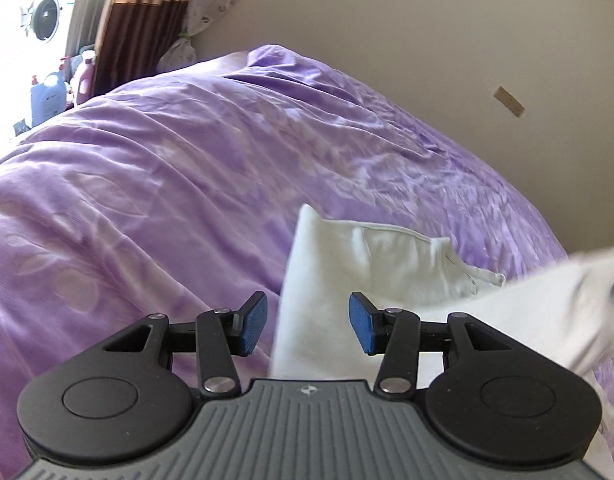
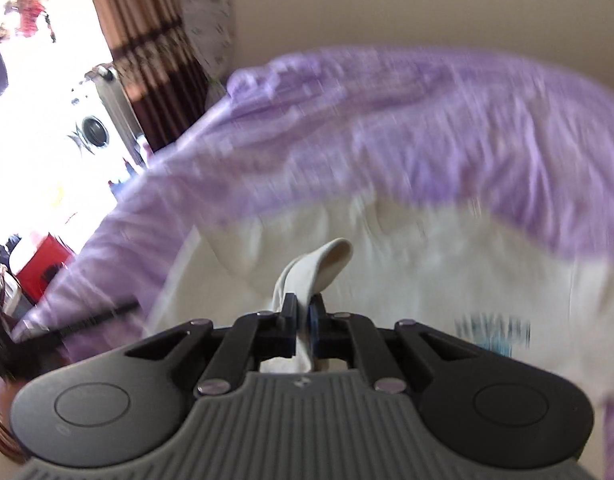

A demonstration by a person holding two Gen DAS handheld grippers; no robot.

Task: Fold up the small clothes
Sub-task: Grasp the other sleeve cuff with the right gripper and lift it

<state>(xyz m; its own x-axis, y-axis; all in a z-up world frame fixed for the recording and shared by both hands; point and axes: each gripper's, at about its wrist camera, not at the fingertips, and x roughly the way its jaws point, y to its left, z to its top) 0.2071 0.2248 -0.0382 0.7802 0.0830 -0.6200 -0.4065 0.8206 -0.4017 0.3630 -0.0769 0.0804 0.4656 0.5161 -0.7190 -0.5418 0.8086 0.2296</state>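
a: where's the garment right now?

b: the white garment (image 1: 327, 264) lies on the purple bedspread (image 1: 167, 168), just ahead of my left gripper (image 1: 308, 322). one part is already laid over on itself near the far edge, where i can see a seam and what looks like a small snap. the right side of it rises off the bed in a blur.

a: and your grippers?

b: my left one stands open with nothing between the blue pads (image 1: 254, 322); the cloth's edge only shows behind the gap. my right gripper (image 2: 303, 328) is clamped tight on a pinch of the white cloth, a loop of it poking up past the tips, with the rest spread below, a blurred blue print showing on it.

a: so which step is this?

b: i'd say mid-fold: the right side is lifted to be carried across. the fold isn't laid yet.

a: what does the next move need?

b: i reckon i must sweep the right hand over the body of the garment, keeping the edge taut, and use the open left to pin or catch the near edge so the cloth doesn't drag.
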